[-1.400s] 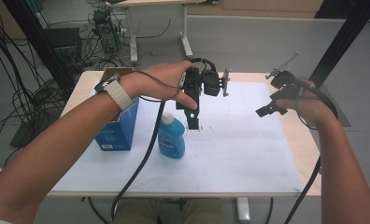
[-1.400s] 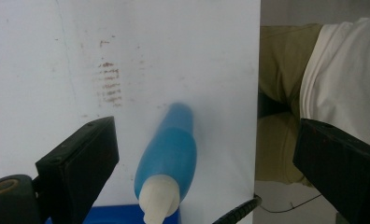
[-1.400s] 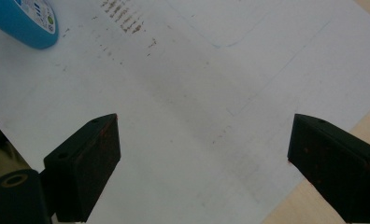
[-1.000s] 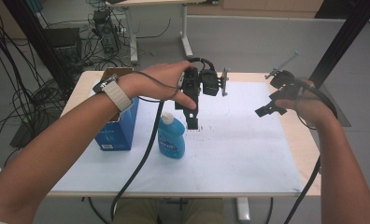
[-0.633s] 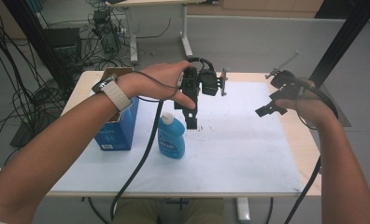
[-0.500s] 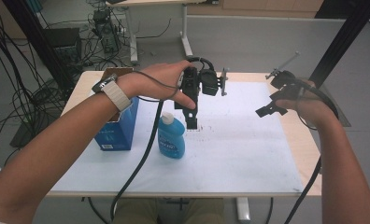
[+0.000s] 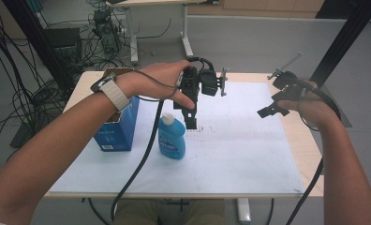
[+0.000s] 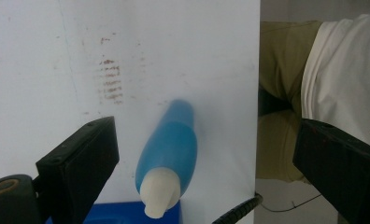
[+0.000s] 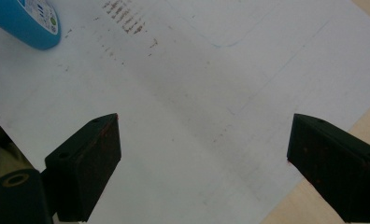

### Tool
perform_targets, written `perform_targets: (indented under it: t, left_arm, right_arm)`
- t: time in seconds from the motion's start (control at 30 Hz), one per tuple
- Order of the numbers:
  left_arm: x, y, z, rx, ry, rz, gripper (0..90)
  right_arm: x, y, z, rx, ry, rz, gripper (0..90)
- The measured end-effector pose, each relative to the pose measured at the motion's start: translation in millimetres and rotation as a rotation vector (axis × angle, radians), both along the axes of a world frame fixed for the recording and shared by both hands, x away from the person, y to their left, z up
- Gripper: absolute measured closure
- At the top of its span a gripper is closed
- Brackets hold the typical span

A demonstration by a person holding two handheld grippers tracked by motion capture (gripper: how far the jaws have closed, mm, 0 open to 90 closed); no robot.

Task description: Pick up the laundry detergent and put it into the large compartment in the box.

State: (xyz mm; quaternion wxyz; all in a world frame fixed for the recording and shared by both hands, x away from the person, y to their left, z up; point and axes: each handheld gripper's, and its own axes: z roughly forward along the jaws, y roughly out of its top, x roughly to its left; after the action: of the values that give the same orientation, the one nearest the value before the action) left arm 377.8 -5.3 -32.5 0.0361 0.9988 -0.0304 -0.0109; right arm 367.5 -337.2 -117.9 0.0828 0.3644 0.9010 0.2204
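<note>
Black left tool (image 7: 191,119) hangs jaws-down just above and beside the cap of the blue bottle (image 7: 171,138), jaws spread wide, gripping nothing; in the left gripper view the bottle (image 8: 168,154) sits between the jaws, untouched. Bottle stands upright on the white sheet (image 7: 230,150) covering the table (image 7: 310,154), just right of a blue box (image 7: 118,129). Right tool (image 7: 268,110) is well apart at the table's right side, jaws also wide, empty.
</note>
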Motion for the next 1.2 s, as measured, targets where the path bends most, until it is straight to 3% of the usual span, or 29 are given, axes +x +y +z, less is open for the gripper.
perform_targets:
  t: [0.57, 0.83, 1.2]
  left_arm:
    - [7.4, 10.7, 0.8, -0.017, 0.013, -0.061, 7.2]
    - [11.9, 18.9, 3.1, -0.002, 0.012, -0.099, 7.6]
    - [8.6, 27.5, -5.9, 0.015, -0.024, -0.184, 6.8]
  right_arm:
    - [1.5, 1.8, -0.4, 0.006, 0.003, 0.004, 9.7]
    - [2.8, 2.7, -0.8, 0.007, 0.003, 0.006, 9.7]
    - [3.1, 3.4, -1.6, 0.005, 0.010, 0.002, 9.7]
